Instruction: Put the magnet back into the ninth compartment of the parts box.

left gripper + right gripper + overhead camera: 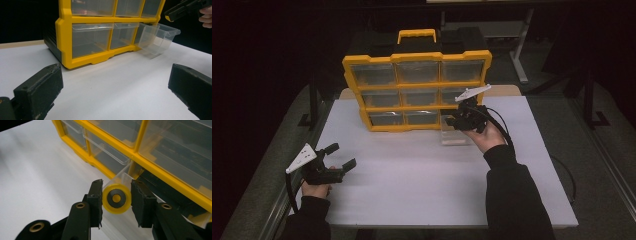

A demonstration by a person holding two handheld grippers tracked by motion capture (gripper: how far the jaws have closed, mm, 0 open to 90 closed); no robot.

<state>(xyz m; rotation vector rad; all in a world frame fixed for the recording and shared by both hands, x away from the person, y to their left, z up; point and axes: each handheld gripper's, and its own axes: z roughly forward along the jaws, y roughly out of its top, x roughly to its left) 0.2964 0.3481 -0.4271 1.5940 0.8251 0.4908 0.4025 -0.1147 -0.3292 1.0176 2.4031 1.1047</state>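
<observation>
A yellow wheel (pixel 116 198) is held clamped in the right gripper (pixel 116 202) over the pulled-out clear drawer (pixel 158 37) at the organizer's (pixel 417 90) lower right corner, release judged next, while the left gripper (pixel 337 159) is kept wide open and empty

Right gripper (pixel 451 120) hovering at clear drawer (pixel 455 134) pulled from yellow organizer (pixel 417 91); left gripper (pixel 343 155) resting open-jawed on white table (pixel 422 175).
</observation>
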